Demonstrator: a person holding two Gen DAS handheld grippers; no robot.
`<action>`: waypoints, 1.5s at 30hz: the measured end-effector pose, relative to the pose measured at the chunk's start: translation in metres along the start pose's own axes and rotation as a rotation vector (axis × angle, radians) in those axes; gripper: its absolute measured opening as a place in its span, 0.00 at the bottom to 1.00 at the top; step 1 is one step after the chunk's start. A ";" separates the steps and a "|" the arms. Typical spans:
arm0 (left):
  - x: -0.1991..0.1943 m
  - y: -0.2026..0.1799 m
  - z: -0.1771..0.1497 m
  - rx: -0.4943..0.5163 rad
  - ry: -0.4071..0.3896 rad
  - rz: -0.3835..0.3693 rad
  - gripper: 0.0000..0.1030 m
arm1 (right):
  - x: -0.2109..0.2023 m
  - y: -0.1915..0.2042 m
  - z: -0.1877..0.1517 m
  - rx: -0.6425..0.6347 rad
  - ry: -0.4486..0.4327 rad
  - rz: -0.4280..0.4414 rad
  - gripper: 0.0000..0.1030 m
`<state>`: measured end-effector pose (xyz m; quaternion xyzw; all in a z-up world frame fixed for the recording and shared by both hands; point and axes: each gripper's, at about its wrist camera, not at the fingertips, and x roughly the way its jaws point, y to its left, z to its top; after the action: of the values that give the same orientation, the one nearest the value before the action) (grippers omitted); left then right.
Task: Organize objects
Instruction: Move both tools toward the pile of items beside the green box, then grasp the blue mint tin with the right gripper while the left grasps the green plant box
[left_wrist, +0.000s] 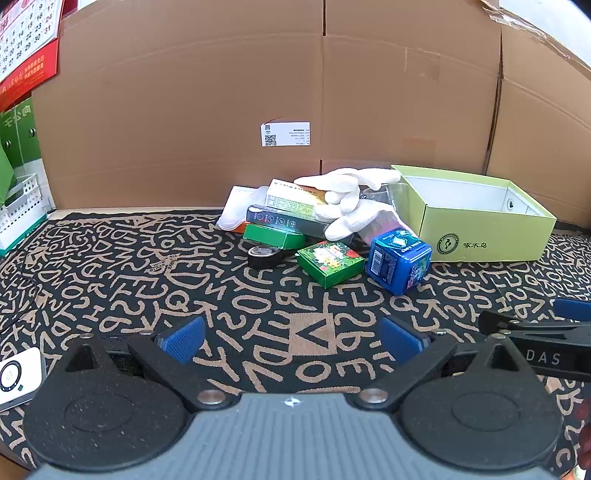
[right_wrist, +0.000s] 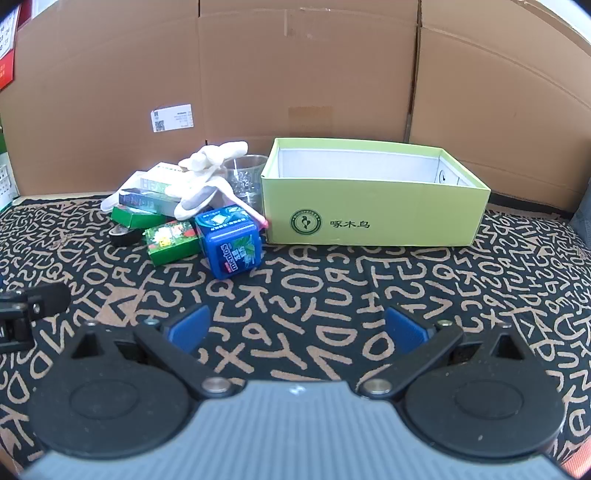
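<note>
A pile of objects lies on the patterned mat beside an open light-green box (left_wrist: 476, 236) (right_wrist: 373, 221). The pile holds a blue cube-shaped tub (left_wrist: 399, 260) (right_wrist: 231, 245), a small green flowered box (left_wrist: 330, 264) (right_wrist: 170, 240), another green box (left_wrist: 273, 236) (right_wrist: 135, 217), a dark long box (left_wrist: 284, 219), a black tape roll (left_wrist: 264, 255) (right_wrist: 123, 236), white gloves (left_wrist: 347, 201) (right_wrist: 207, 177) and a clear cup (right_wrist: 247, 179). My left gripper (left_wrist: 295, 339) is open and empty, well short of the pile. My right gripper (right_wrist: 299, 330) is open and empty, in front of the box.
A cardboard wall (left_wrist: 258, 92) stands behind the mat. A white basket (left_wrist: 18, 210) and green folders are at the far left. A white device (left_wrist: 18, 376) lies at the near left. The right gripper's arm (left_wrist: 535, 332) shows at the right of the left wrist view.
</note>
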<state>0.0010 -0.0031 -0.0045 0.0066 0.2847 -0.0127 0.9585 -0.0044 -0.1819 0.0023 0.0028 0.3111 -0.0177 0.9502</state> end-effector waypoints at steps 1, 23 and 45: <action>0.000 0.000 0.000 -0.001 0.000 0.001 1.00 | 0.001 0.000 0.000 -0.001 0.002 0.000 1.00; 0.013 -0.001 0.003 -0.001 0.005 -0.022 1.00 | 0.014 0.005 0.002 -0.011 0.028 0.006 1.00; 0.147 -0.003 0.045 0.001 0.084 -0.153 0.97 | 0.134 0.037 0.038 -0.257 -0.078 0.281 0.56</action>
<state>0.1490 -0.0103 -0.0470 -0.0144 0.3243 -0.0855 0.9420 0.1276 -0.1494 -0.0469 -0.0758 0.2701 0.1549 0.9473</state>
